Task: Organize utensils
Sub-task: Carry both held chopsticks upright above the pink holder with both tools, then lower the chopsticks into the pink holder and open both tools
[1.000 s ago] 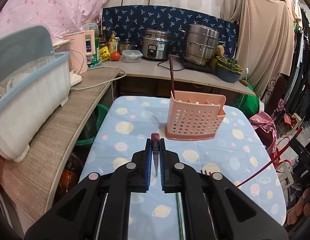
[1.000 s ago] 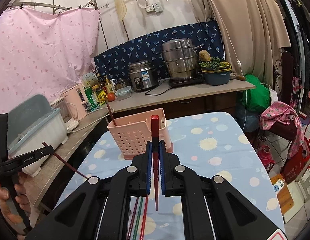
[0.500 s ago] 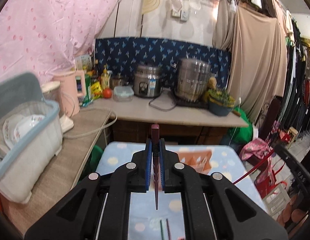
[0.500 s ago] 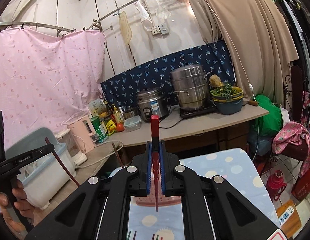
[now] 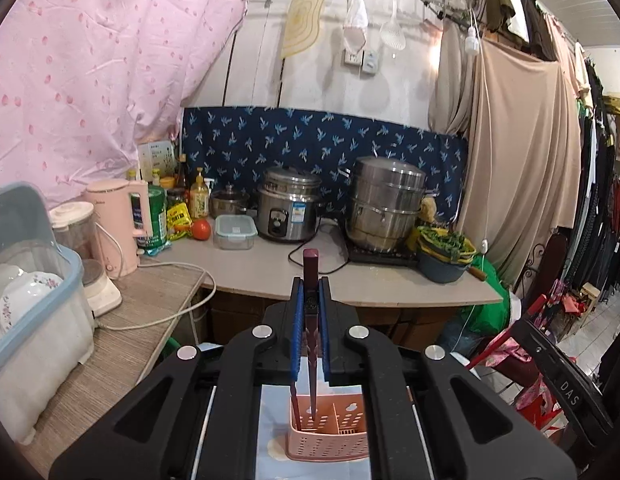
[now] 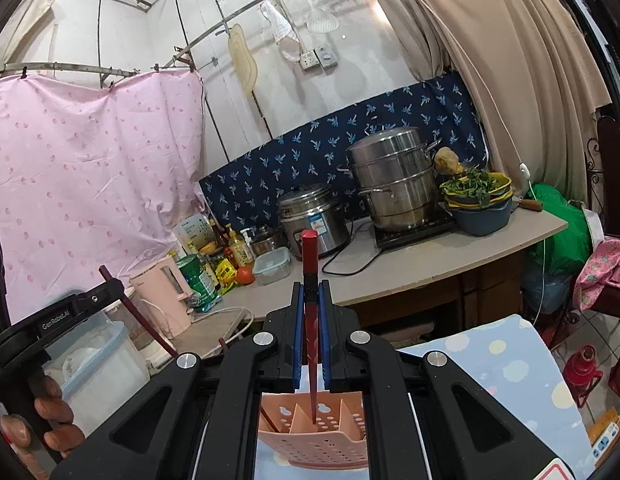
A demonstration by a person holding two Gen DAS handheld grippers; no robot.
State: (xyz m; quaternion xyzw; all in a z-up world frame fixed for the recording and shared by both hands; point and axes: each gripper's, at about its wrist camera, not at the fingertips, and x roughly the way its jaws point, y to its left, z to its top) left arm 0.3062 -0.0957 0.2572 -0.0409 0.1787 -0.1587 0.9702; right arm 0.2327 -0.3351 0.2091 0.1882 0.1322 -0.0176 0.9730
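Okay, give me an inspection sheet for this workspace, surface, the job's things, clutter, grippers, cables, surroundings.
Surface: table under a blue cloth with pale spots.
Job's things: pink holder on the cloth, one dark chopstick already standing in its left compartment.
Clutter: on the counter, rice cooker, steel steamer pot, pink kettle, tomato, bottles, bowl of greens.
Grippers: left gripper shut on a maroon chopstick, tip over the holder; right gripper shut on a red chopstick, tip over a middle compartment.
Cables: white cord from the kettle; black cord by the cooker.
Surroundings: pink sheet, hanging clothes, dish bin.
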